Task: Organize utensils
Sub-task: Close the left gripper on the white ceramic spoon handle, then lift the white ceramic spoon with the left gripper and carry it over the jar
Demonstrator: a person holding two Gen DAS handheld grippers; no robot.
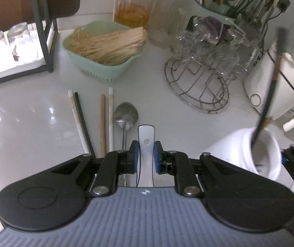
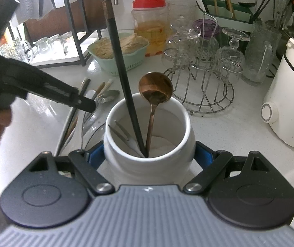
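Note:
My left gripper (image 1: pixel 146 150) is shut on the handle of a pale grey-white spoon (image 1: pixel 146 138), its blue pads pressing both sides, lifted above the white counter. Below it lie several chopsticks (image 1: pixel 103 123) and a metal spoon (image 1: pixel 126 115), side by side. My right gripper (image 2: pixel 149 154) is shut on a white ceramic jar (image 2: pixel 126 164), with blue pads (image 2: pixel 95 154) on its flanks. The jar holds a black chopstick (image 2: pixel 120 61), a copper spoon (image 2: pixel 155 88) and a thin grey utensil. In the right wrist view the left gripper (image 2: pixel 85 104), held by a hand, hovers just left of the jar.
A green basket of wooden sticks (image 1: pixel 105 47) and a red-lidded jar (image 1: pixel 134 4) stand behind the loose utensils. A wire rack with upturned glasses (image 1: pixel 204 61) is at the right, a white appliance (image 1: pixel 280 82) beyond it. A black-framed shelf with glasses (image 1: pixel 43 41) stands left.

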